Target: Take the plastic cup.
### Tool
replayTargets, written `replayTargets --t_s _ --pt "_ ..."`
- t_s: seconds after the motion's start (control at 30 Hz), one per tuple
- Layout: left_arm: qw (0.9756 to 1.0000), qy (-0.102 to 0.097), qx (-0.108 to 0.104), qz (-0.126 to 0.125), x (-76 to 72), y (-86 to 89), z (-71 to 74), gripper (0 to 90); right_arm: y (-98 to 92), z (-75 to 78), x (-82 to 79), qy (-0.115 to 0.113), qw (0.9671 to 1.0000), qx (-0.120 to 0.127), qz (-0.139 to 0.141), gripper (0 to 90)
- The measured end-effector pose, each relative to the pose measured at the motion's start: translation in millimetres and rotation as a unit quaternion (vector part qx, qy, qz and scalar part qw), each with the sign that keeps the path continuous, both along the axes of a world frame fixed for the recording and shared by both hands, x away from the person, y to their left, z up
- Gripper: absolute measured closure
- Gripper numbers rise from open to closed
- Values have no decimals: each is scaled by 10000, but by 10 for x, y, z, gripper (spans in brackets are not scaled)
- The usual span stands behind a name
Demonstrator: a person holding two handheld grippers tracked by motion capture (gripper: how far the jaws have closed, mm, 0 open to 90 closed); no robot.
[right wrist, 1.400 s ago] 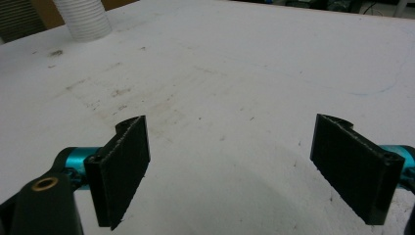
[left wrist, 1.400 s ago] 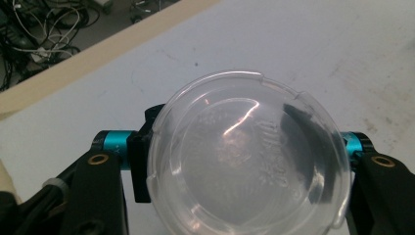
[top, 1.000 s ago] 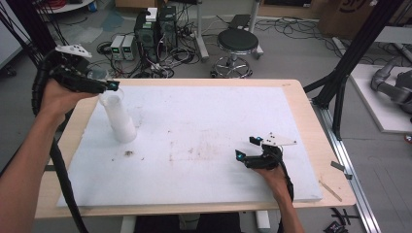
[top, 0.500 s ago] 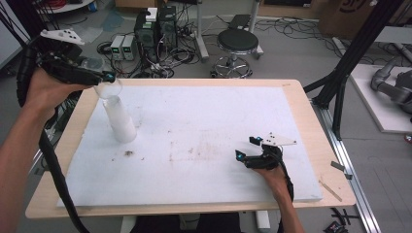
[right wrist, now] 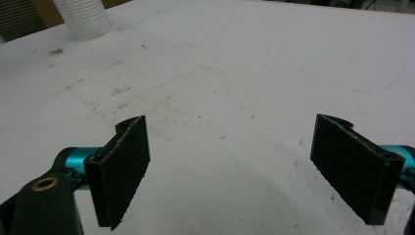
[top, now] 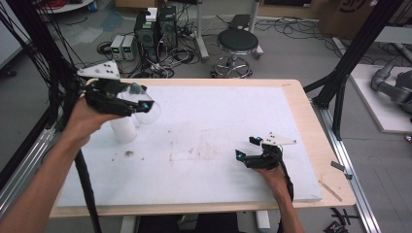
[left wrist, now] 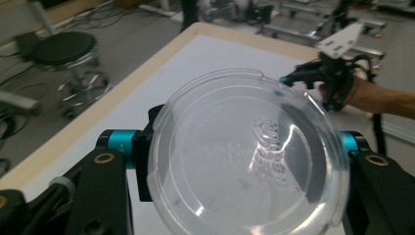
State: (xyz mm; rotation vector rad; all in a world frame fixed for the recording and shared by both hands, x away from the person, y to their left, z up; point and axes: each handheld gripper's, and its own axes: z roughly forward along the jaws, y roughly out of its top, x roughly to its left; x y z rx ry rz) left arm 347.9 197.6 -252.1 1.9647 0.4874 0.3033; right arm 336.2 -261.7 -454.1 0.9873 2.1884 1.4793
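Gripping a clear lid [left wrist: 247,156], left tongs [top: 141,104] hover beside white cup [top: 123,129].

A white ribbed cup [top: 123,129] is seen standing on the stained white-topped table [top: 204,145], near its left edge.
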Motion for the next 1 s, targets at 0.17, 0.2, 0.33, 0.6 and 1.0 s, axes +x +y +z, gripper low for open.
replayTargets --t_s 0.17,0.2,0.33,0.6,1.0 --pt "9985 0 -359 -405 -65 -221 -253 399 5 0 -2 -32 10000 -23 8 146" --pt "9982 -14 -393 -461 -76 -252 -297 399 4 0 -3 -32 10000 -25 5 146" --pt "9965 -28 -543 -634 -117 -346 -474 400 6 1 -8 -5 10000 -20 -11 145" --pt "9926 5 -819 -892 -186 -457 -823 399 14 0 -7 -55 10000 -66 -9 146" --pt "9849 95 -1093 -1338 -206 -505 -1092 400 10 1 -9 -39 10000 -35 2 145"
